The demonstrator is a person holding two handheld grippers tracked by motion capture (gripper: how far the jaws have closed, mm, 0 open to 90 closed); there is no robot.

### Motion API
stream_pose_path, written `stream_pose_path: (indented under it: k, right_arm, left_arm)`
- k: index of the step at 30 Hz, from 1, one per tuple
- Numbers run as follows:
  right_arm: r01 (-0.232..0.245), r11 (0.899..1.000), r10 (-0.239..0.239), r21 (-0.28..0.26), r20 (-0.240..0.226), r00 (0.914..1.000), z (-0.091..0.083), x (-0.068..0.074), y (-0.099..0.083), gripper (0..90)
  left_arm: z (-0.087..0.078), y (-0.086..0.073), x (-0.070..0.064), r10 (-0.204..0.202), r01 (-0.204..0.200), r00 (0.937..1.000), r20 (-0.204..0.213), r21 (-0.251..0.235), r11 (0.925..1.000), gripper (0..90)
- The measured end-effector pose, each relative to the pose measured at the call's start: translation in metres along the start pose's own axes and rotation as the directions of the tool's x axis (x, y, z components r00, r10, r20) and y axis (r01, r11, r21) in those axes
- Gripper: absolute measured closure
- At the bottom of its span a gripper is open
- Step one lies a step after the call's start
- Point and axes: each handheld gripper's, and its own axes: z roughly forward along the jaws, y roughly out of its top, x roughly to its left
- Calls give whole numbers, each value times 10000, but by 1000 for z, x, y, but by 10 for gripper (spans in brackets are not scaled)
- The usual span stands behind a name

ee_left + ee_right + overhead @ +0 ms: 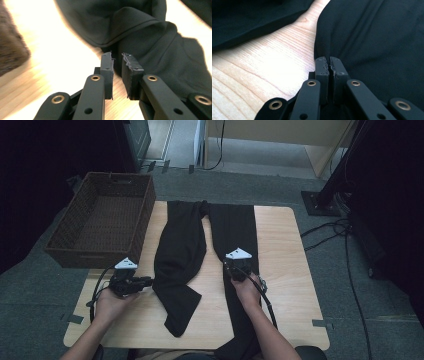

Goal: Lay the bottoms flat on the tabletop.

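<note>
Black trousers (180, 250) lie spread on the wooden table (285, 250), with the waist far from me. The left leg curves toward the front and the right leg (240, 230) runs straight over the near edge. My left gripper (147, 281) sits low on the table just left of the left leg. In the left gripper view this gripper (117, 56) is open by a narrow gap, its tips at a fold of the cloth (150, 42) with nothing between them. My right gripper (231, 265) rests on the right leg's inner edge. In the right gripper view it (328, 59) is shut at that cloth edge (367, 37).
A brown wicker basket (90, 257) stands at the table's back left corner, partly overhanging it, and shows as a brown blur (10, 50) in the left gripper view. Bare wood (269, 57) lies between the legs. Cables and a stand base (320, 202) are on the floor at right.
</note>
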Motion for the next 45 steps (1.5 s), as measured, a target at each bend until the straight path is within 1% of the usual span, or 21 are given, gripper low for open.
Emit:
stream_pose_path:
  k: [3, 5, 8, 12, 14, 15, 16, 17, 20, 22, 24, 28, 32, 35, 36, 37, 39, 40, 41, 42, 45]
  right_arm:
    - [52, 10000, -52, 13, 29, 10000, 0, 0, 0, 863]
    - [69, 10000, -69, 7, 25, 10000, 0, 0, 0, 863]
    - [41, 10000, -41, 0, 19, 10000, 0, 0, 0, 863]
    - [32, 10000, -32, -23, 13, 10000, 0, 0, 0, 863]
    - [8, 10000, -8, -21, -11, 10000, 0, 0, 0, 863]
    - [9, 10000, -9, -22, -14, 10000, 0, 0, 0, 863]
    - [7, 10000, -7, -25, -16, 10000, 0, -1, 0, 863]
    - [3, 10000, -3, -15, -26, 10000, 0, -1, 0, 863]
    - [25, 10000, -25, -11, 4, 10000, 0, 0, 0, 863]
    - [54, 10000, -54, -19, 27, 10000, 0, 0, 0, 862]
    - [40, 10000, -40, -15, 41, 10000, 0, 0, 0, 863]
    - [14, 10000, -14, -7, 49, 10000, 0, 1, 0, 862]
    - [29, 10000, -29, -22, 78, 10000, 0, 1, -1, 862]
    - [113, 9999, -113, -16, 126, 9999, -1, 2, -1, 862]
    - [134, 9999, -134, -17, 143, 9998, -1, 2, -1, 862]
    - [143, 9999, -142, -17, 168, 9998, -1, 2, -1, 862]
    - [157, 9999, -157, -19, 189, 9997, -1, 3, -1, 862]
    - [151, 9999, -151, -21, 181, 9997, -1, 2, -1, 862]
    - [128, 9999, -128, -25, 166, 9998, -1, 2, -1, 862]
    - [133, 9999, -133, -21, 159, 9998, -1, 2, -1, 863]
    - [124, 9999, -124, -16, 163, 9998, -1, 2, -1, 863]
  left_arm:
    - [-9, 10, -7, 73, -49, 9991, 410, -600, 9982, 760]
    - [-9, 21, -17, 437, -398, 9977, 509, -747, 9964, 745]
    - [-1, 38, -28, 795, -733, 9944, 692, -880, 9934, 731]
    - [17, 59, -41, 1042, -949, 9889, 1061, -884, 9915, 693]
    - [30, 68, -47, 1045, -976, 9858, 1318, -578, 9935, 630]
    - [38, 73, -50, 972, -957, 9842, 1483, -168, 9953, 587]
    - [45, 77, -53, 956, -982, 9839, 1511, 97, 9951, 575]
    - [51, 80, -56, 1108, -1147, 9821, 1524, 171, 9933, 563]
    - [68, 87, -60, 1444, -1494, 9835, 1089, 386, 9880, 528]
    - [81, 88, -56, 1405, -1467, 9865, 839, 735, 9864, 518]
    - [93, 86, -52, 1349, -1422, 9882, 732, 1053, 9842, 513]
    - [111, 81, -46, 1374, -1471, 9881, 686, 1652, 9752, 512]
    - [117, 80, -44, 1493, -1600, 9858, 765, 1616, 9738, 616]
    - [122, 84, -44, 1321, -1464, 9872, 889, 1809, 9725, 830]
    - [124, 86, -44, 1289, -1452, 9872, 935, 1960, 9698, 877]
    - [125, 88, -46, 1266, -1452, 9869, 1003, 2080, 9673, 894]
    - [124, 90, -48, 1356, -1549, 9850, 1067, 2011, 9672, 898]
    - [117, 97, -55, 1524, -1711, 9782, 1408, 1322, 9763, 895]
    - [111, 102, -60, 1612, -1762, 9750, 1530, 899, 9802, 893]
    - [105, 109, -65, 1730, -1851, 9709, 1655, 605, 9809, 892]
    - [82, 134, -80, 2300, -2278, 9559, 1829, -332, 9731, 879]
